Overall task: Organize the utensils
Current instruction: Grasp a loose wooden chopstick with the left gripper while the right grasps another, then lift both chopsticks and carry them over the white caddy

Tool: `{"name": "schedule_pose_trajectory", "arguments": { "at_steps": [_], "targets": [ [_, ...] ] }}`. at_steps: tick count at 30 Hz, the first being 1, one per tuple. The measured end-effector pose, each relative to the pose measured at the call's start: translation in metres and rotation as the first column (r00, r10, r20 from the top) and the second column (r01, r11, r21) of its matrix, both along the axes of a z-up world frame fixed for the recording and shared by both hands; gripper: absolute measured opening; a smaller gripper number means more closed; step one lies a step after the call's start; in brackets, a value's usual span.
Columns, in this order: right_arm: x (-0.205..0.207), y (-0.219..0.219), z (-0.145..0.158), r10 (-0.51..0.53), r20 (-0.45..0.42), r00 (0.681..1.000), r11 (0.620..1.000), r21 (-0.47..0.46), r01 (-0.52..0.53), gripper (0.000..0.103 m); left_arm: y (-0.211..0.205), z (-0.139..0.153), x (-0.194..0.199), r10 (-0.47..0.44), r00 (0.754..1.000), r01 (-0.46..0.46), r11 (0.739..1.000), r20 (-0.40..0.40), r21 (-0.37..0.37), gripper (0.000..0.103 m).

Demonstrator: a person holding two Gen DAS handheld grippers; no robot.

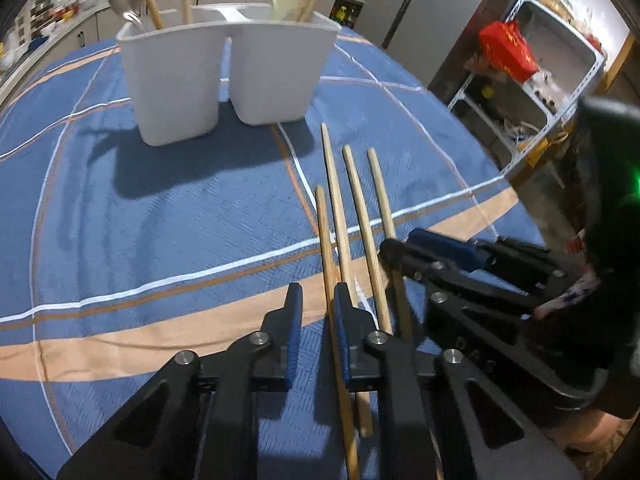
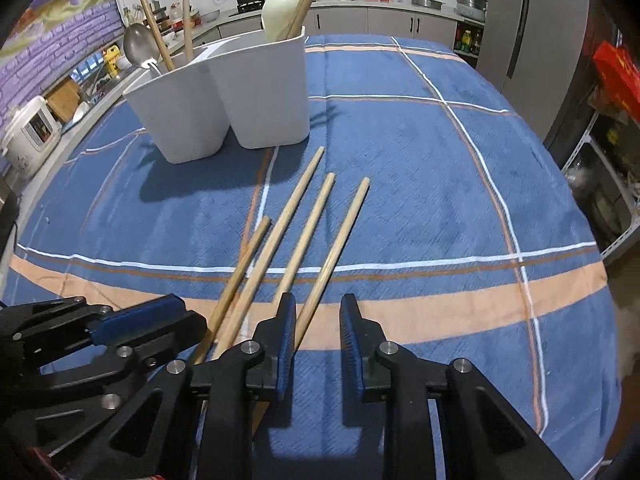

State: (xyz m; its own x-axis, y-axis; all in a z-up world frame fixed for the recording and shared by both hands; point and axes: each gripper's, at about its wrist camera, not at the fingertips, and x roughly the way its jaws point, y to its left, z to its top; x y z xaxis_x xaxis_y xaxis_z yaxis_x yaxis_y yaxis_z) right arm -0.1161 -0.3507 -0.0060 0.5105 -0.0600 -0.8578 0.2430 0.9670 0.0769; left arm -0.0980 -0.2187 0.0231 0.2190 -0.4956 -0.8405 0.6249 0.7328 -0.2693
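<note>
Four chopsticks (image 1: pixel 352 216) on a blue striped cloth (image 1: pixel 160 220), near side, tips toward the holder (image 1: pixel 224 76). Left gripper (image 1: pixel 316 312) low over them, jaws narrowly apart, leftmost stick between the pads against the right one; grip not clear. Right gripper (image 2: pixel 318 320) beside, jaws apart, rightmost stick just inside its left pad (image 2: pixel 286 332), not clamped. Far off, white two-part holder with metal spoon (image 2: pixel 138 46), white spoon (image 2: pixel 280 8) and more sticks upright. Nothing between sticks and holder.
</note>
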Motion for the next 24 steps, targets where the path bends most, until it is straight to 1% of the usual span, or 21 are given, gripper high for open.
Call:
{"name": "schedule_pose_trajectory", "arguments": {
  "at_steps": [4, 7, 9, 10, 11, 12, 13, 18, 22, 24],
  "targets": [
    [0.001, -0.003, 0.001, 0.004, -0.012, 1.000, 1.000, -0.024, -0.005, 0.025, -0.008, -0.001, -0.001, -0.029, 0.999, 0.029, 0.999, 0.022, 0.016, 0.012],
    [0.004, -0.007, 0.001, 0.003, -0.024, 1.000, 0.999, -0.039, -0.004, 0.025, -0.014, 0.000, 0.001, -0.034, 0.999, 0.032, 0.999, 0.042, 0.029, 0.012],
    [0.008, -0.012, 0.001, -0.009, -0.038, 0.999, 0.999, -0.049, 0.008, 0.025, -0.017, 0.000, 0.004, -0.031, 0.999, 0.030, 0.999, 0.041, 0.030, 0.012],
    [0.010, -0.015, 0.001, -0.016, -0.042, 0.999, 0.999, -0.045, 0.015, 0.023, -0.018, 0.000, 0.006, -0.026, 0.999, 0.024, 0.999, 0.040, 0.031, 0.012],
    [0.013, -0.018, 0.001, -0.022, -0.046, 0.999, 0.999, -0.041, 0.020, 0.016, -0.018, 0.000, 0.007, -0.021, 0.999, 0.019, 0.999, 0.044, 0.040, 0.007],
    [0.014, -0.020, 0.001, -0.026, -0.051, 0.998, 0.999, -0.034, 0.025, 0.013, -0.019, 0.000, 0.009, -0.024, 0.999, 0.022, 0.999, 0.036, 0.041, 0.005],
    [0.015, -0.022, 0.001, -0.028, -0.052, 0.998, 0.999, -0.021, 0.027, 0.013, -0.018, 0.000, 0.009, -0.020, 0.999, 0.019, 0.999, 0.031, 0.041, 0.005],
    [0.001, -0.029, 0.002, -0.023, -0.060, 0.998, 0.999, 0.037, 0.025, 0.010, -0.004, 0.001, 0.014, 0.041, 0.999, -0.041, 0.998, 0.004, 0.043, 0.005],
    [-0.032, -0.033, 0.004, -0.014, -0.073, 0.997, 0.995, 0.102, 0.021, 0.010, 0.030, 0.000, 0.015, 0.130, 0.991, -0.128, 0.991, -0.046, 0.034, 0.005],
    [-0.049, -0.034, 0.004, 0.007, -0.089, 0.996, 0.993, 0.119, 0.003, 0.010, 0.046, -0.002, 0.012, 0.157, 0.985, -0.155, 0.988, -0.071, 0.026, 0.005]
  ]
}}
